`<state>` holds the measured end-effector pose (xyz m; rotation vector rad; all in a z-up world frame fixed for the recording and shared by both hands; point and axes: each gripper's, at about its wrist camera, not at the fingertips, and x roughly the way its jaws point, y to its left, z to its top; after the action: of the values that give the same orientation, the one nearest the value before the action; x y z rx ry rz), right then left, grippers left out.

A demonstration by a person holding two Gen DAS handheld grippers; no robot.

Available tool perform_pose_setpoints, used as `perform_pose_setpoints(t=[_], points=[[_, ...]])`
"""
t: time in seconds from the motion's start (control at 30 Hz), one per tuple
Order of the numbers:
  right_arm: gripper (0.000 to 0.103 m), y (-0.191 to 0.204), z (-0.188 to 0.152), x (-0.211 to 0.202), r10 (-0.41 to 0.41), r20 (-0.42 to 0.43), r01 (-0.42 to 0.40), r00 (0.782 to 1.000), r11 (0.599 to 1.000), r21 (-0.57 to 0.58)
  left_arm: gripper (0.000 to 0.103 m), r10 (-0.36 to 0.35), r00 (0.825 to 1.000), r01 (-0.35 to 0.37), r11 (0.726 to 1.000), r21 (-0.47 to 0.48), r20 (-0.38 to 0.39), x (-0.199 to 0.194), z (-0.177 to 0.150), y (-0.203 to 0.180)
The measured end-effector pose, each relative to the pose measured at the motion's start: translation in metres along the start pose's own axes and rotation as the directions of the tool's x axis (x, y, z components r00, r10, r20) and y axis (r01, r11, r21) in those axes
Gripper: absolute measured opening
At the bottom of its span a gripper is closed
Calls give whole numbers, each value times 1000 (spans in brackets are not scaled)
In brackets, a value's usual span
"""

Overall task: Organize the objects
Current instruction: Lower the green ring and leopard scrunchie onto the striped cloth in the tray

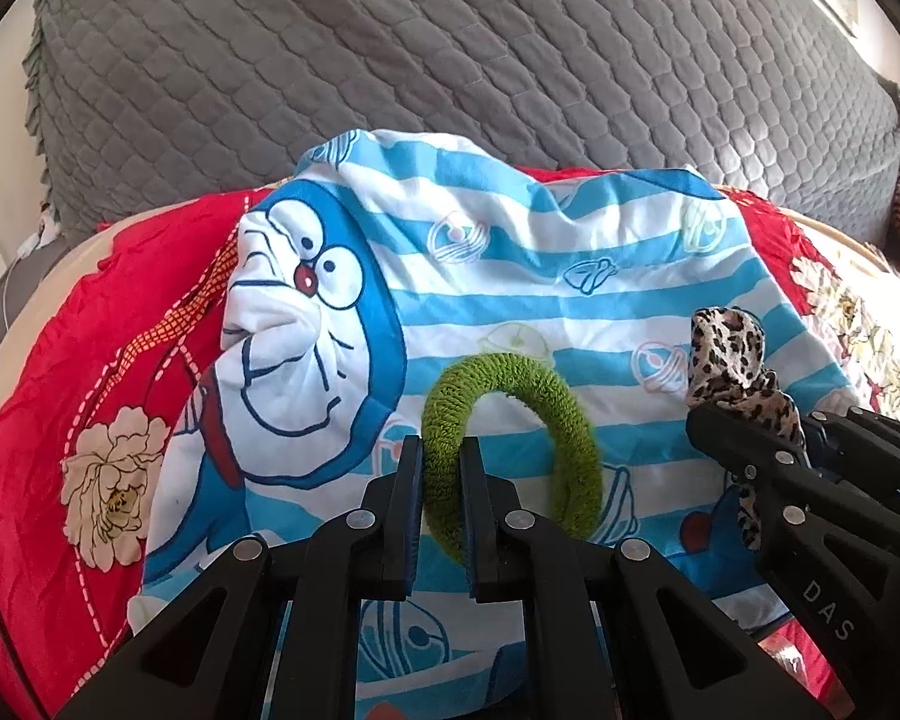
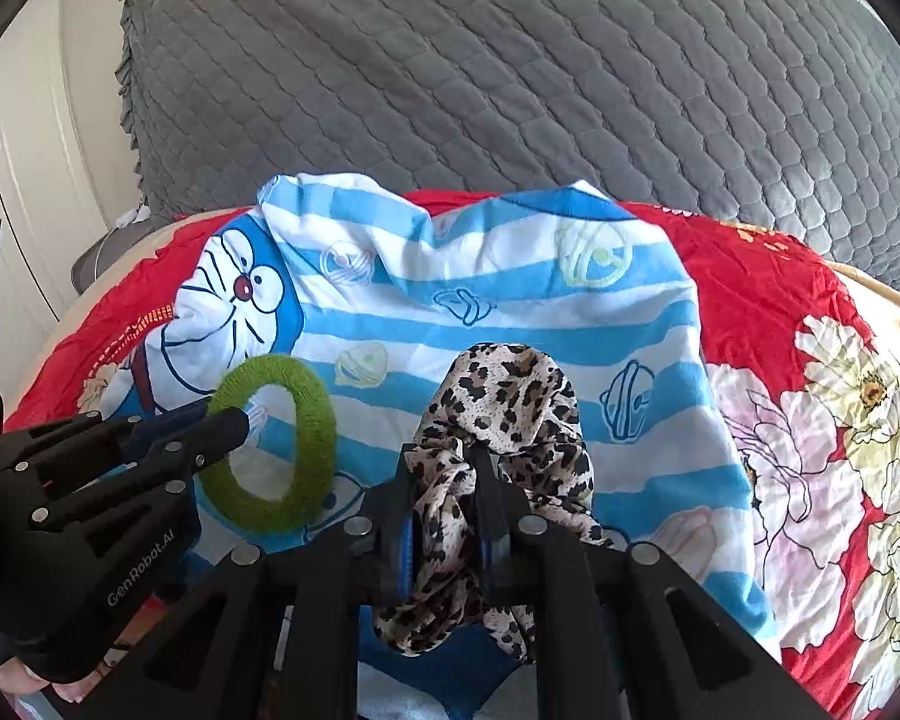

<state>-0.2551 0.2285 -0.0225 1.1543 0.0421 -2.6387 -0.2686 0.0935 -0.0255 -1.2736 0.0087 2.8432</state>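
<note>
My left gripper [image 1: 441, 450] is shut on a fuzzy green hair tie [image 1: 570, 420], a ring held upright above the cloth; it also shows in the right wrist view [image 2: 312, 414] with the left gripper [image 2: 234, 417] at the left. My right gripper [image 2: 441, 459] is shut on a leopard-print scrunchie [image 2: 510, 396], which bunches above and hangs below the fingers. In the left wrist view the scrunchie [image 1: 726, 348] sticks up from the right gripper [image 1: 744, 426] at the right. Both are held over a blue-and-white striped cartoon cloth [image 1: 510, 276].
The striped cloth [image 2: 510, 312] lies on a red floral sheet [image 1: 60, 420] over a rounded surface. A grey quilted cover [image 1: 450, 48] fills the background. White cabinet doors [image 2: 6, 180] stand at the far left.
</note>
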Motion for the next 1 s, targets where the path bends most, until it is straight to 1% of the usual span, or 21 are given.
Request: perform_pose_setpoints(t=[0.43, 0.63, 0.73, 0.9, 0.93, 0.97, 1.0], points=[[17, 0, -5, 10, -14, -51, 14, 999, 1000, -8, 13, -22, 999, 20, 999, -39, -47, 12, -3, 8], [18, -1, -6, 12, -8, -60, 8, 998, 1000, -4, 13, -31, 997, 28, 998, -47, -65, 15, -3, 10], [18, -1, -6, 12, -9, -61, 8, 998, 1000, -6, 15, -27, 997, 23, 999, -47, -72, 16, -5, 10], [19, -1, -6, 12, -9, -67, 9, 998, 1000, -5, 27, -18, 996, 13, 999, -53, -82, 17, -7, 11], [21, -1, -6, 13, -10, -69, 10, 998, 1000, -4, 31, -21, 996, 17, 998, -55, -82, 16, -7, 11], [22, -1, -6, 13, -11, -69, 11, 998, 1000, -4, 39, -31, 996, 26, 998, -58, -78, 15, -7, 11], [23, -1, -6, 12, -10, -67, 10, 998, 1000, -4, 44, -36, 996, 32, 998, -60, -76, 14, -7, 11]])
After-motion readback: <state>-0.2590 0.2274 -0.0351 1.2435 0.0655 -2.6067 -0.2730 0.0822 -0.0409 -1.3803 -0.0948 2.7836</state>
